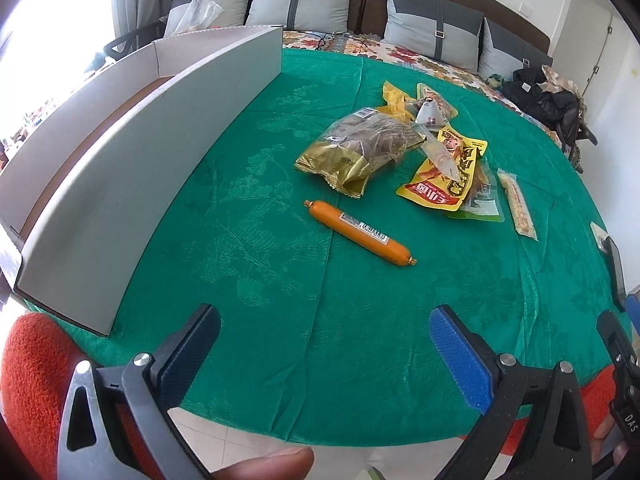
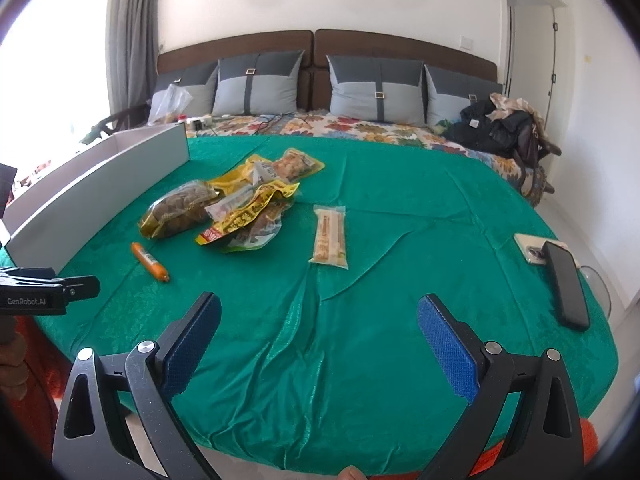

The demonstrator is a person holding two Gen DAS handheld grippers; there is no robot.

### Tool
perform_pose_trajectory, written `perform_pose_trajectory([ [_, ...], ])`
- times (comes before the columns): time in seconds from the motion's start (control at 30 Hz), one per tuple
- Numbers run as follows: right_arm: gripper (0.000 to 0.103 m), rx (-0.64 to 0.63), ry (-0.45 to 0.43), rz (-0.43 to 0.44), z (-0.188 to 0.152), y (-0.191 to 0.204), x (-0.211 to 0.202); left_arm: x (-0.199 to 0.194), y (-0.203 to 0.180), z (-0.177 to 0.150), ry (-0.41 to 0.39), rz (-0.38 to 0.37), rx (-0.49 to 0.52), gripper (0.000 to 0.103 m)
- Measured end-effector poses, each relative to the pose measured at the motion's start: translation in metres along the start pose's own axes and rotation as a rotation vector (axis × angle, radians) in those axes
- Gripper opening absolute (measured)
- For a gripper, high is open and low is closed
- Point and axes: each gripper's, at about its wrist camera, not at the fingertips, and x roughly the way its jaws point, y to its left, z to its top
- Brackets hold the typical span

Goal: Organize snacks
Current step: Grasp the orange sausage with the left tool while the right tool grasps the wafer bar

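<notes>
On the green tablecloth lie an orange sausage stick [image 1: 360, 233] [image 2: 150, 262], a gold bag of brown snacks [image 1: 360, 148] [image 2: 176, 210], a yellow-red pouch [image 1: 444, 170] [image 2: 244, 216] amid other packets, and a pale wrapped bar [image 1: 518, 205] [image 2: 330, 237] off to the right. A white cardboard box [image 1: 132, 168] [image 2: 96, 188] stands open at the left. My left gripper [image 1: 324, 328] is open, low over the table's near edge, short of the sausage. My right gripper [image 2: 320, 320] is open too, nothing between its fingers, near the front edge.
Two phones [image 2: 566, 284] lie at the table's right edge. A bed with grey pillows [image 2: 376, 92] and dark clothes [image 2: 500, 128] lies behind the table. The left gripper's body [image 2: 48, 292] shows at the left of the right wrist view. Orange fabric [image 1: 36, 380] sits below the near rim.
</notes>
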Motion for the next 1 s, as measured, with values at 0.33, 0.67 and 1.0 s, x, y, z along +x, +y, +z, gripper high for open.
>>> perform_pose_trajectory([
  [0.33, 0.100, 0.005, 0.055, 0.040, -0.009, -0.004, 0.008, 0.071, -0.010, 0.053, 0.096, 0.094, -0.121, 0.103],
  [0.67, 0.100, 0.020, 0.080, 0.049, -0.010, -0.009, 0.012, 0.093, 0.013, 0.044, 0.116, 0.193, -0.075, 0.103],
  [1.0, 0.100, 0.053, 0.131, 0.060, -0.014, -0.014, 0.024, 0.084, 0.038, 0.043, 0.169, 0.103, 0.082, 0.103],
])
